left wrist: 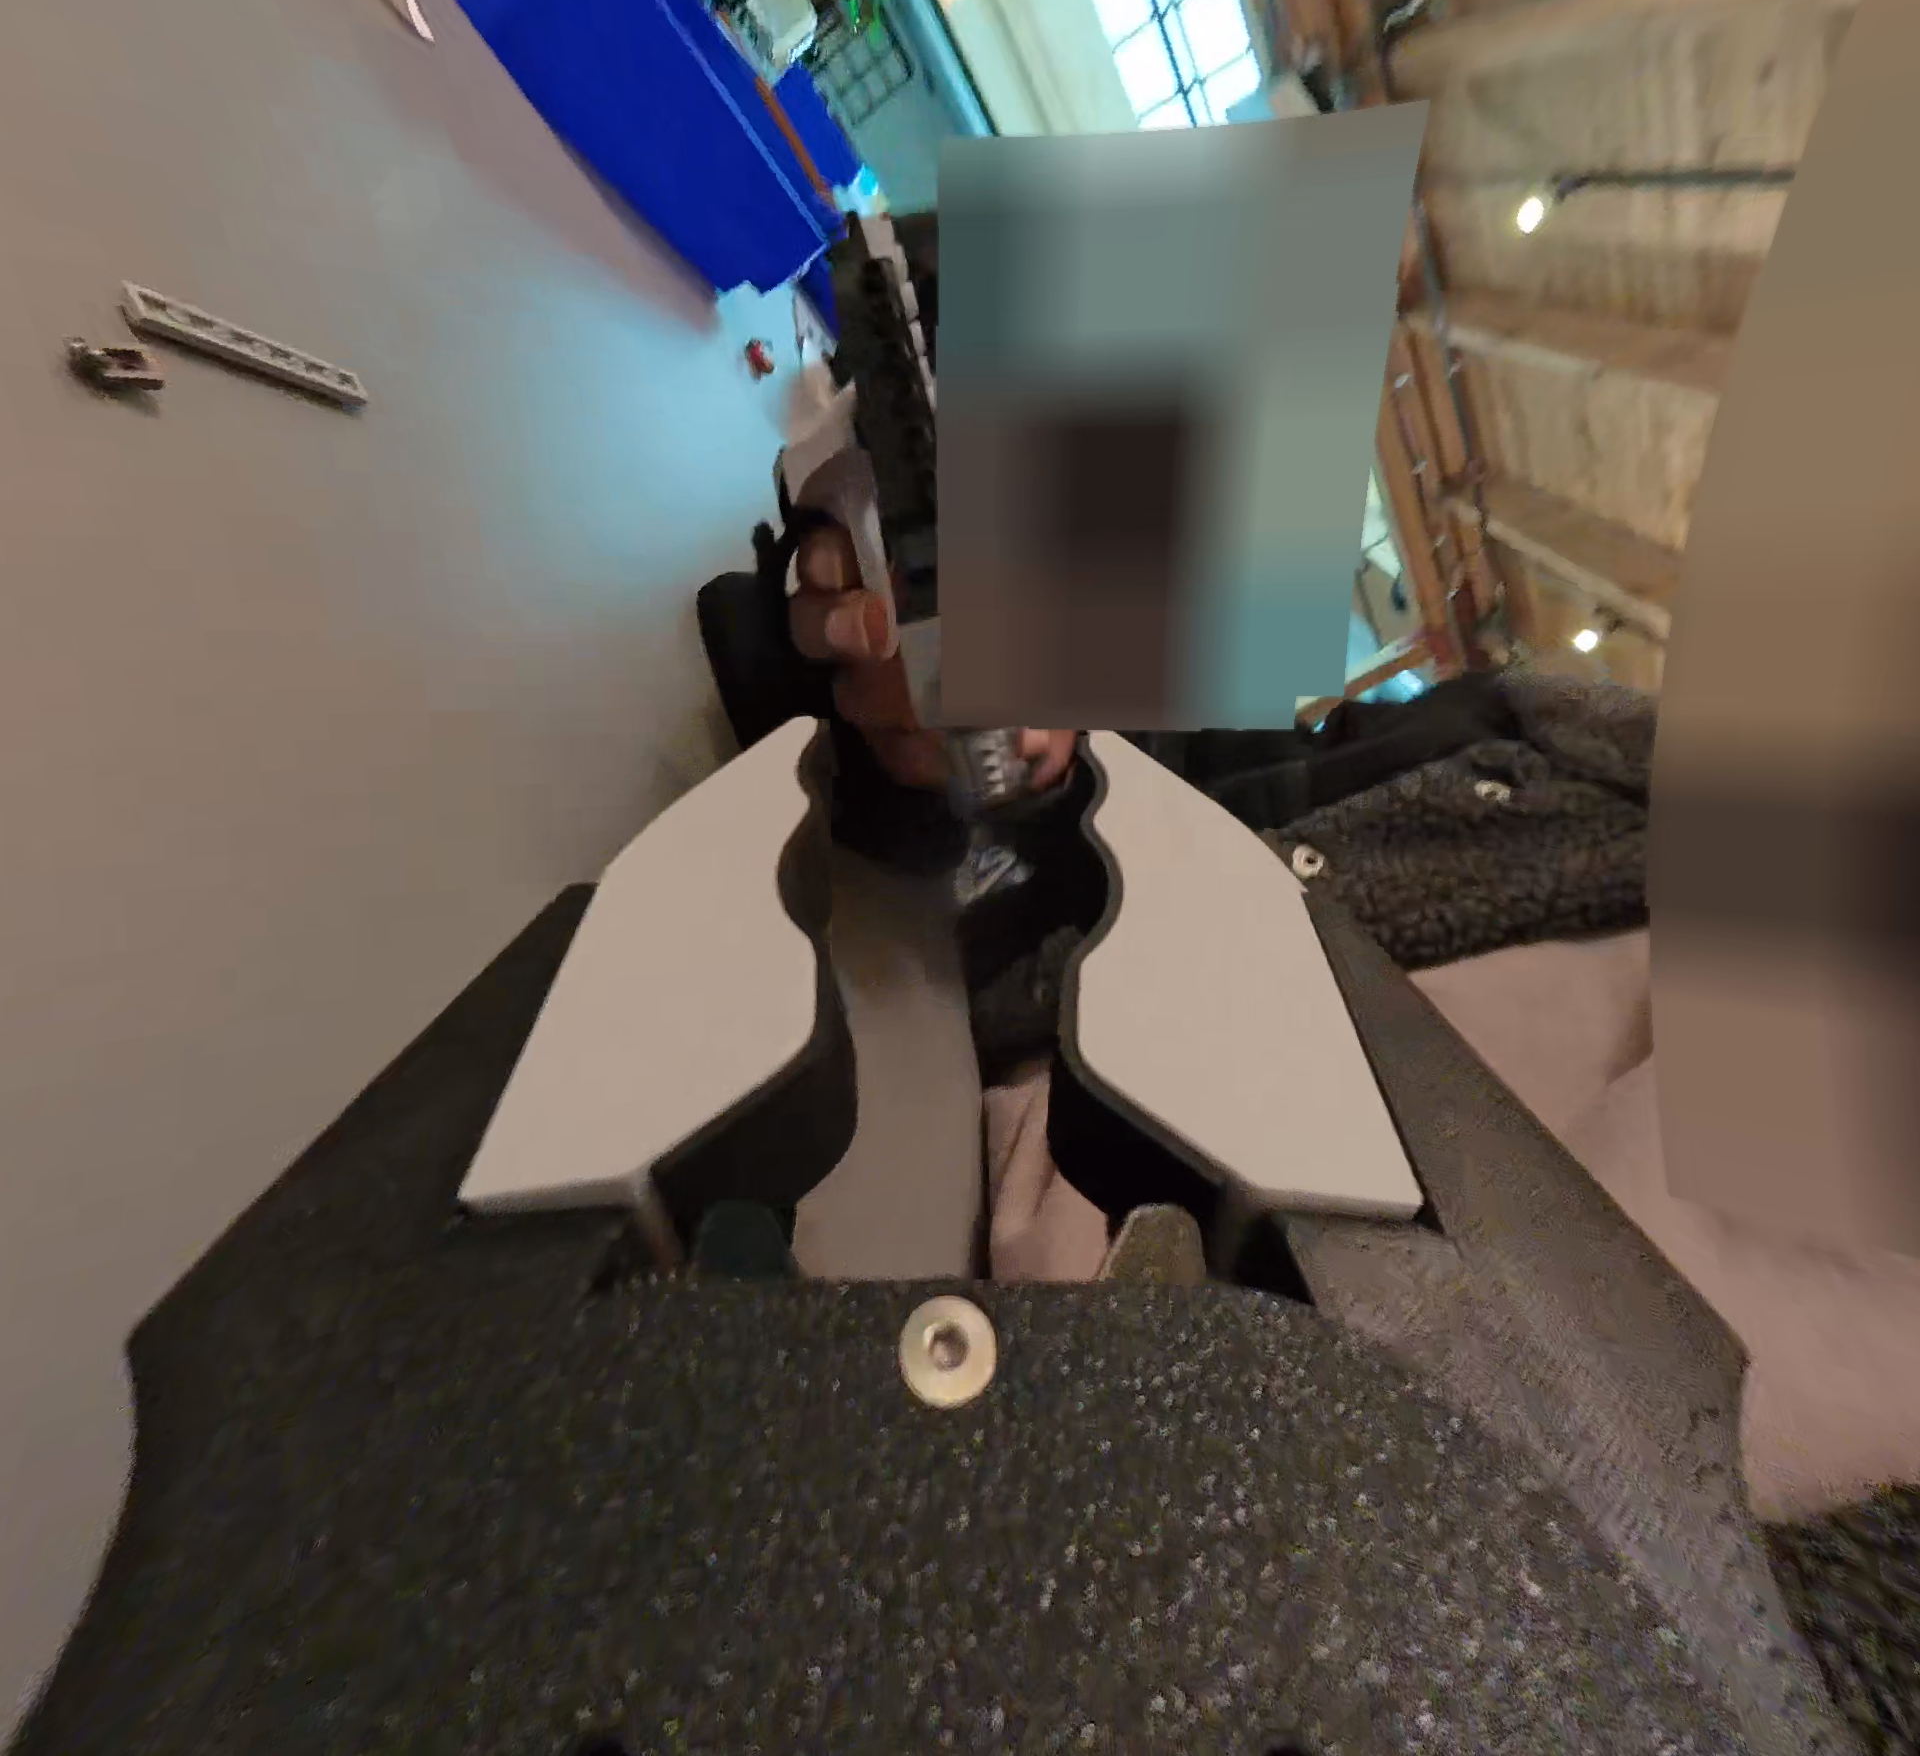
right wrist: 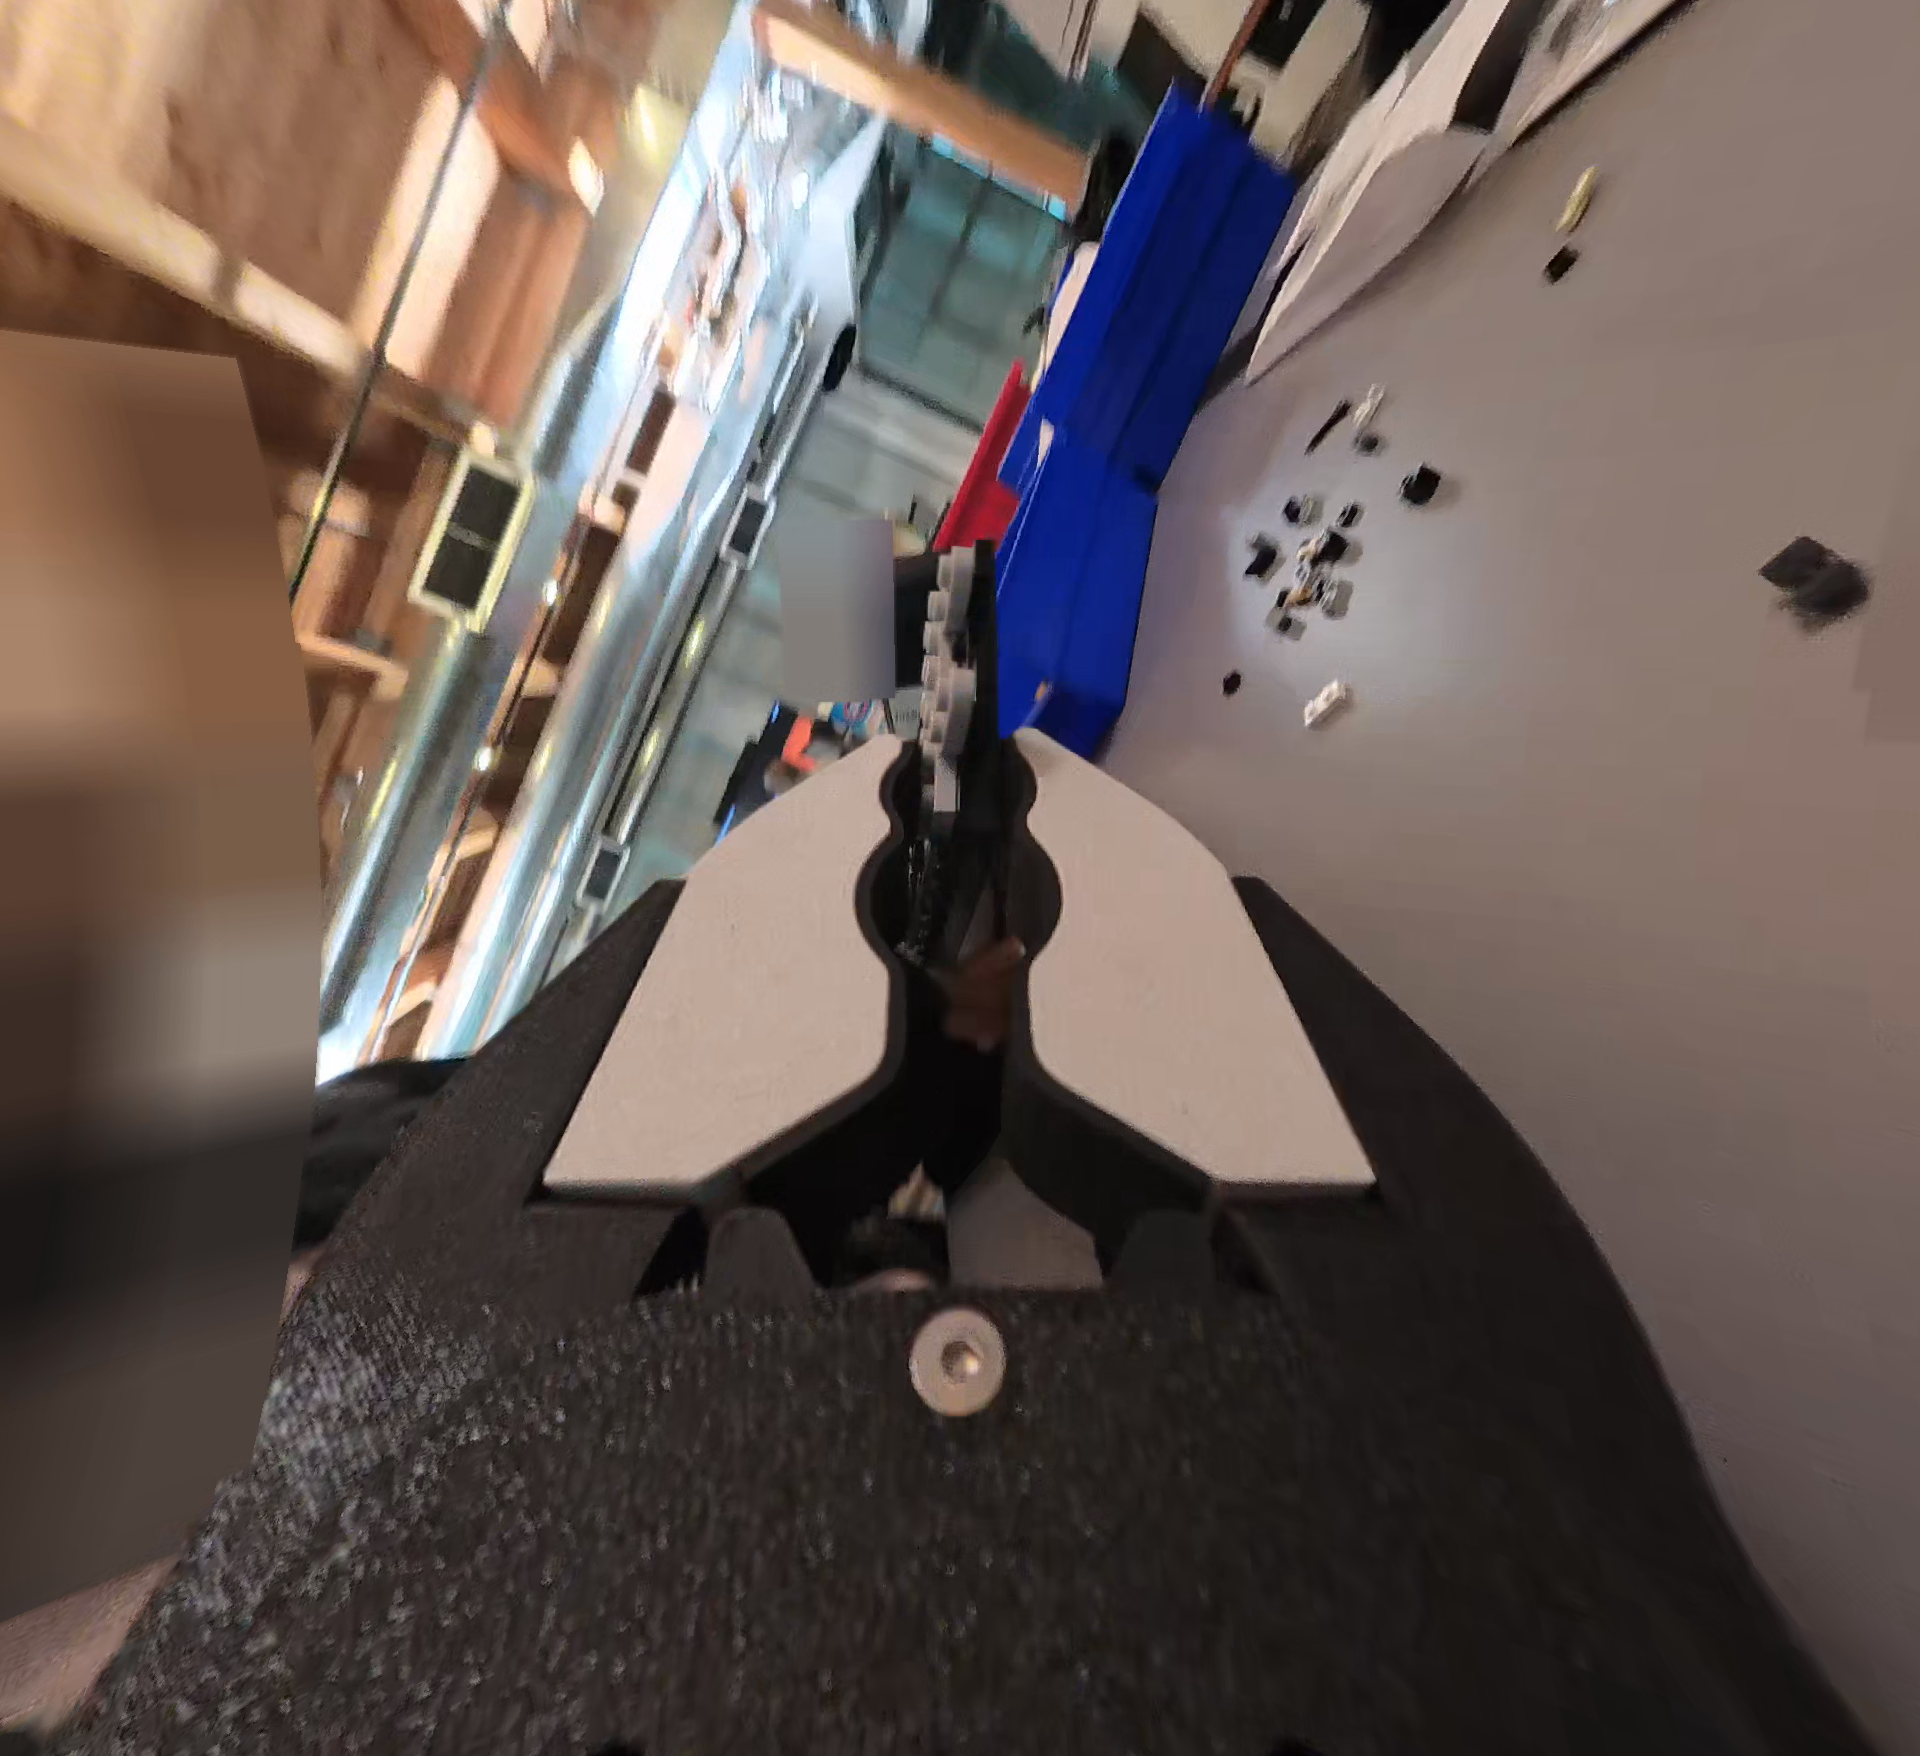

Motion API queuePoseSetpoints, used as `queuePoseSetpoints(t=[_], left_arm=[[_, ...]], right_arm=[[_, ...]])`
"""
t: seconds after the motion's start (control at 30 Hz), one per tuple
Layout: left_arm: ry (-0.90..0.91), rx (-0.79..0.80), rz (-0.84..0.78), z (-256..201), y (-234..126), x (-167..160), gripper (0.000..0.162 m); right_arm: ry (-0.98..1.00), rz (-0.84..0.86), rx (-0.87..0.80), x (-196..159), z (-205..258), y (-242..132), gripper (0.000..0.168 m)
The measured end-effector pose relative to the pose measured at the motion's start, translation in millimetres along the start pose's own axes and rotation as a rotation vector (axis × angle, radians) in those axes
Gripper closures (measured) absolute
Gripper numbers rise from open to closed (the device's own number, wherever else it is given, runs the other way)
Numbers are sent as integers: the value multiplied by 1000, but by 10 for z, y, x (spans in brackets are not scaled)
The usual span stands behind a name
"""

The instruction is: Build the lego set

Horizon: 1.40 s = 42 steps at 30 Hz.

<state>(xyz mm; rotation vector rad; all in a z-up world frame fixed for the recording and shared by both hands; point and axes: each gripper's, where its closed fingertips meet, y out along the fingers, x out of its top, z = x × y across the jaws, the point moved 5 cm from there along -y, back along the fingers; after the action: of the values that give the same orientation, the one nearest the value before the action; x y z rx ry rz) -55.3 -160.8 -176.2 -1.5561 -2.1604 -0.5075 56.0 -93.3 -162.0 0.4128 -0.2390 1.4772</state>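
My right gripper [right wrist: 961, 756] is shut on a flat black and grey lego assembly [right wrist: 958, 657], which sticks out edge-on past the fingertips, held in the air beside the table. The same assembly [left wrist: 888, 335] shows in the left wrist view, with a hand [left wrist: 844, 628] on the right gripper's handle. My left gripper [left wrist: 948, 756] is open and empty, raised off the table and pointing at that hand. A long grey lego beam [left wrist: 241, 347] and a small grey piece [left wrist: 114, 362] lie on the grey table [left wrist: 312, 719].
Several small black and white lego pieces [right wrist: 1311, 553] and a larger black piece [right wrist: 1813, 579] lie scattered on the table [right wrist: 1558, 823]. Blue bins [right wrist: 1127, 459] stand along its far edge and also show in the left wrist view [left wrist: 623, 44]. White paper [right wrist: 1455, 96] lies beyond.
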Motion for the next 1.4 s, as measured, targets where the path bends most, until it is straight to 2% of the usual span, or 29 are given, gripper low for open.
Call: queuePoseSetpoints(t=[0.1, 0.17, 0.27, 0.3, 0.37, 0.47, 0.63, 0.73, 0.9, 1.07, 1.13, 1.27, 1.37, 1.4], left_arm=[[-9, 0, -45, -45, 51, 45, 145], [-34, 11, -52, -66, 34, 85, 145], [-127, -40, -37, -104, -5, 100, 146], [-158, -58, -31, -108, -25, 96, 146], [-193, -89, -15, -113, -66, 67, 146], [-239, -136, 1, -100, -100, 14, 146], [-270, -164, 28, -36, -64, -38, 146], [-281, -174, 48, -17, -40, -60, 146], [-291, -175, 85, 0, -39, -102, 146], [-294, -180, 67, 19, -67, -80, 147], [-305, -183, 51, 39, -94, -60, 146], [-335, -179, 23, 101, -119, -48, 146], [-325, -131, -20, 168, -169, -7, 145], [-299, -97, -35, 190, -200, 19, 139]], right_arm=[[25, -138, 14, -38, 21, 35, 155], [-4, -161, 16, -29, 30, 36, 155], [-133, -71, -1, -12, 82, 9, 153], [-212, -46, -20, 43, 107, -36, 147], [-415, 26, -93, 190, 157, -152, 137], [-801, 178, -172, 335, 333, -258, 134], [-1280, 561, -176, 194, 514, -132, 132], [-1437, 773, -150, 73, 428, -24, 123], [-1443, 1047, -69, -55, 314, 126, 102], [-1404, 1168, -53, -139, 238, 183, 86], [-1389, 1144, -66, -160, 205, 208, 86], [-1423, 1053, -150, -132, 65, 264, 104], [-1347, 1020, -153, -119, -13, 284, 104], [-1317, 1020, -144, -119, -44, 285, 104]])
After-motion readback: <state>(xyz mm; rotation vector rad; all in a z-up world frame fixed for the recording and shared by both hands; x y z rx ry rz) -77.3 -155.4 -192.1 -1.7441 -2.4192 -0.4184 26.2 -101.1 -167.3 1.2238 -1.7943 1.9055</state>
